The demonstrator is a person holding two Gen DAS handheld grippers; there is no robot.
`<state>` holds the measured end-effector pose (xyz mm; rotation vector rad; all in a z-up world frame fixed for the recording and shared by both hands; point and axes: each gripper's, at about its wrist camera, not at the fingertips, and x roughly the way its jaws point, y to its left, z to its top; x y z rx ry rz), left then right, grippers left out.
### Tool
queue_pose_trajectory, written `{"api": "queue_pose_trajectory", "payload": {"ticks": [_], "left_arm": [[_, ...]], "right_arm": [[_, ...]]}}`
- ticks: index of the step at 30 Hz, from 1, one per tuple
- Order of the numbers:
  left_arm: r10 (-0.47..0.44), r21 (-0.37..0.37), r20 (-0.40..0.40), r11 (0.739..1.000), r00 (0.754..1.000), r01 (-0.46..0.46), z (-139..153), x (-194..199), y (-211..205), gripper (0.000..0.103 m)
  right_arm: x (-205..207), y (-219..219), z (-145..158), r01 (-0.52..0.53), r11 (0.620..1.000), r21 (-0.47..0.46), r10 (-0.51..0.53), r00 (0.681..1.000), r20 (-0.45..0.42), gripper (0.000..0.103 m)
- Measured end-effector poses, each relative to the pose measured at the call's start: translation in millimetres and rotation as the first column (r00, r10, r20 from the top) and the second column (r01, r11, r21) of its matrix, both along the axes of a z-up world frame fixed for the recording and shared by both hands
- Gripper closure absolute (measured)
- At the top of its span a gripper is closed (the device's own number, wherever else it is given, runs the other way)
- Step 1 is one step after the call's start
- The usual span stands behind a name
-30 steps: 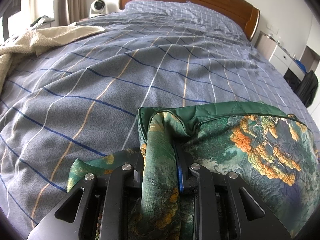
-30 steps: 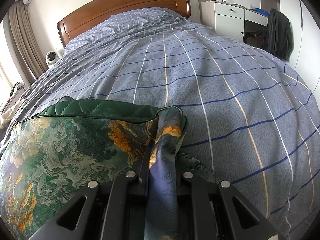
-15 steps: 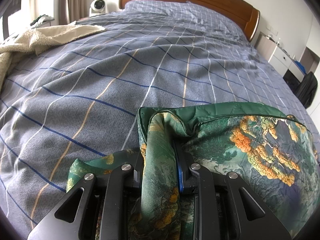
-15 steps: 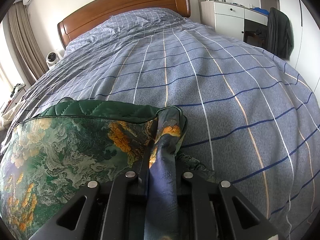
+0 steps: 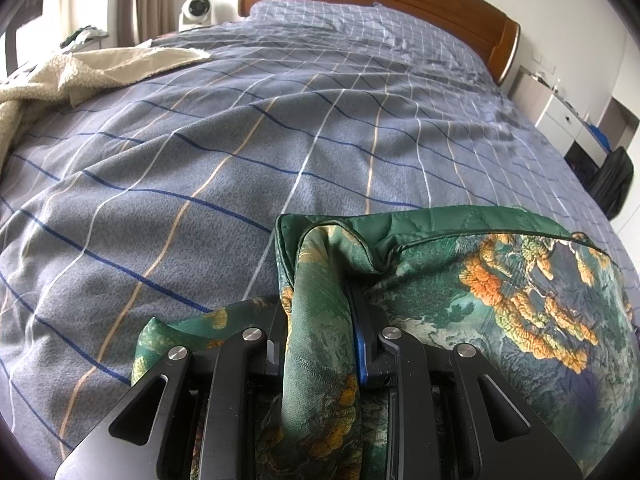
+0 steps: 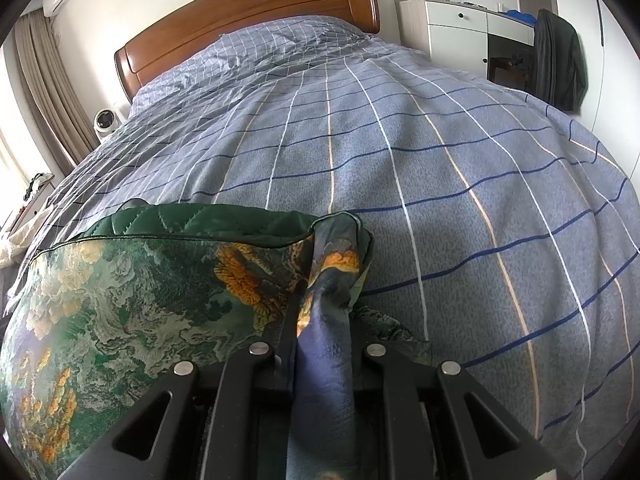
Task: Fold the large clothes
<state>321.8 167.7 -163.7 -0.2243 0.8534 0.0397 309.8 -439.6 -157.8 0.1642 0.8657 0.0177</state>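
two corners of the green printed garment (image 5: pixel 500 280) are pinched, one by the left gripper (image 5: pixel 320 320), one by the right gripper (image 6: pixel 320 320), jaws clamped on cloth. its top edge spans between them, low in both frames, above the bed (image 5: pixel 280 140).

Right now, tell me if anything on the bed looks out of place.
Only the cream blanket: it lies crumpled at the bed's left edge. The green garment is held evenly, one corner pinched in the left gripper, one in the right gripper.
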Motion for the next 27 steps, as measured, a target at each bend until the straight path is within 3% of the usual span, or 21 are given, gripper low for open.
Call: {"api": "queue_pose_trajectory", "payload": {"ticks": [6, 9, 11, 12, 13, 14, 15, 17, 20, 23, 27], "left_arm": [[0.000, -0.001, -0.002, 1.000, 1.000, 0.000, 0.5, 0.5, -0.3, 0.078], [0.011, -0.009, 0.006, 1.000, 1.000, -0.011, 1.3, -1.5, 0.9, 0.069], [0.021, -0.013, -0.003, 1.000, 1.000, -0.021, 3.1, -0.8, 0.8, 0.056], [0.032, -0.011, -0.017, 0.999, 0.999, -0.032, 4.4, 0.7, 0.4, 0.049], [0.043, -0.010, -0.034, 0.999, 0.999, -0.043, 6.3, 2.0, 0.5, 0.034], [0.050, -0.011, -0.047, 0.999, 0.998, -0.051, 8.9, 2.4, 1.7, 0.024], [0.052, -0.015, -0.059, 0.998, 0.997, -0.053, 13.3, 1.9, 1.2, 0.021], [0.039, -0.020, -0.072, 0.999, 0.997, -0.041, 22.3, -1.2, 1.2, 0.015], [0.008, -0.017, -0.055, 1.000, 0.998, -0.009, 48.2, -15.5, -1.2, 0.015], [-0.016, -0.014, 0.021, 1.000, 1.000, 0.016, 77.9, -37.2, -11.5, 0.012], [-0.155, 0.004, 0.099, 0.988, 0.983, 0.155, 116.6, -51.9, -68.3, 0.006]], "right_arm": [[3.6, 5.3, 0.6, 0.005, 1.000, 0.028, -0.005, 1.000, 0.004, 0.086], [8.0, 5.6, 1.3, 0.007, 0.998, 0.060, -0.007, 1.000, -0.001, 0.084], [12.7, 3.3, 3.3, 0.005, 0.996, 0.093, -0.003, 1.000, -0.016, 0.082], [13.7, -1.3, 5.5, 0.007, 0.994, 0.113, -0.004, 1.000, -0.026, 0.075], [15.1, -4.5, 8.9, 0.016, 0.992, 0.129, -0.011, 0.999, -0.034, 0.069], [15.4, -6.8, 15.8, 0.042, 0.990, 0.138, -0.038, 0.999, -0.037, 0.052], [14.1, -11.1, 21.3, 0.065, 0.988, 0.138, -0.061, 0.997, -0.036, 0.040], [8.0, -17.5, 36.6, 0.088, 0.986, 0.142, -0.088, 0.996, -0.011, 0.039], [-4.9, -20.8, 59.1, 0.093, 0.991, 0.098, -0.095, 0.995, 0.023, 0.039], [-31.1, -2.6, 83.1, 0.014, 0.999, 0.041, -0.016, 0.998, 0.065, 0.039], [-72.4, 29.8, 96.5, -0.169, 0.982, 0.089, 0.161, 0.983, 0.089, 0.039]]}}
